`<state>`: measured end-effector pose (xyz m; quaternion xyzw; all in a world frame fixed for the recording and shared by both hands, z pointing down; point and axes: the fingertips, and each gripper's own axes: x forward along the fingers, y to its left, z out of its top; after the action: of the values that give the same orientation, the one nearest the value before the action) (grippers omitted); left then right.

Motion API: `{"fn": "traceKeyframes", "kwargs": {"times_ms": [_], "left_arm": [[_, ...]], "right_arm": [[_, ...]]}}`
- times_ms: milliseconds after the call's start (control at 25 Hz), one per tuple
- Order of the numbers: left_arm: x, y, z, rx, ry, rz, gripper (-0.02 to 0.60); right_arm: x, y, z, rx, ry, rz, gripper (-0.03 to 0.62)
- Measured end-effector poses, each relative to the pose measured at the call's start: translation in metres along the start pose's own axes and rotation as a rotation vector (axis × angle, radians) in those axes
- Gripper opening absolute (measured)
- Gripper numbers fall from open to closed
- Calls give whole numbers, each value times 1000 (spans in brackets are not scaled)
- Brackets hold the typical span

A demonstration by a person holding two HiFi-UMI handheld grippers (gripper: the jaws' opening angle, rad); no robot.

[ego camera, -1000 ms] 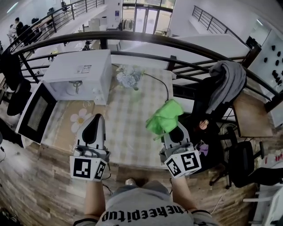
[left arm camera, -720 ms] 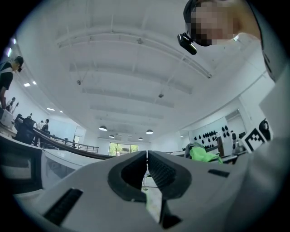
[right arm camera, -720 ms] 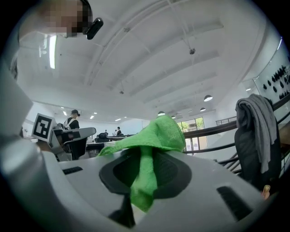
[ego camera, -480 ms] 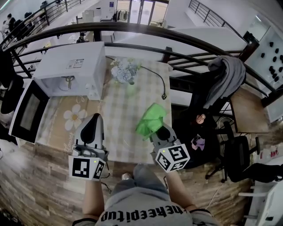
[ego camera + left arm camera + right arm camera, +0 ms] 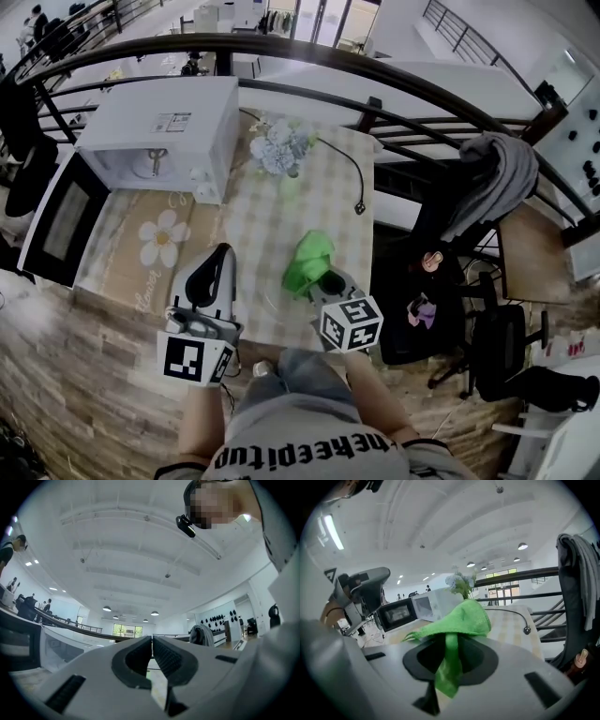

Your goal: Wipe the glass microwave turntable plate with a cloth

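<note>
My right gripper (image 5: 324,279) is shut on a green cloth (image 5: 308,262), which bunches over its tips above the checked table's (image 5: 281,225) near edge. In the right gripper view the green cloth (image 5: 459,620) hangs pinched between the jaws of the right gripper (image 5: 450,641). The left gripper (image 5: 221,251) points at the table to the left of the cloth, shut with nothing in it; its pads (image 5: 140,656) meet in the left gripper view. The white microwave (image 5: 164,131) stands at the far left with its door (image 5: 58,220) swung open. I cannot make out the glass plate inside.
A bunch of pale flowers (image 5: 279,145) stands beside the microwave. A black cable with a plug (image 5: 359,208) runs along the table's right side. A dark railing (image 5: 394,84) curves behind the table. A chair with a grey jacket (image 5: 502,178) stands to the right.
The right gripper with the green cloth has moved left and back toward the table's near edge. The left gripper has stayed shut and shifted only slightly.
</note>
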<state>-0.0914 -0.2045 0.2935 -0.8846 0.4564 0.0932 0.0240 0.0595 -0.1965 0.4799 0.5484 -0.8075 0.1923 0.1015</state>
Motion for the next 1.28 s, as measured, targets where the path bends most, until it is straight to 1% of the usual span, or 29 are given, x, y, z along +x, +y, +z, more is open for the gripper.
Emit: {"fn": "traceKeyframes", "kwargs": {"times_ms": [200,440,600,760,920,1000,1160,1280], "left_arm": [[-3,4,-8,-1,13,24,11],[-9,10,-15,6,28,59,11],[-10,12,-17,19,30,75,11],[-13,14,-23,20,49,93,11],[-18,19,-23,19,52,118,11],[-23,23,-26,23,67,139,11],[-32,30,-29,32,89,175,11],[-36,33,-30,31,93,195,11]], "right_arm": [[27,0,-28,-5,108,26,64],[53,5,-58,-45,237,52,64],[71,9,-74,-71,301,64,64],[88,18,-83,-97,348,82,64],[108,31,-90,-139,388,111,64],[119,37,-96,-166,417,116,64],[136,41,-115,-254,491,116,68],[139,41,-117,-285,508,125,67]]}}
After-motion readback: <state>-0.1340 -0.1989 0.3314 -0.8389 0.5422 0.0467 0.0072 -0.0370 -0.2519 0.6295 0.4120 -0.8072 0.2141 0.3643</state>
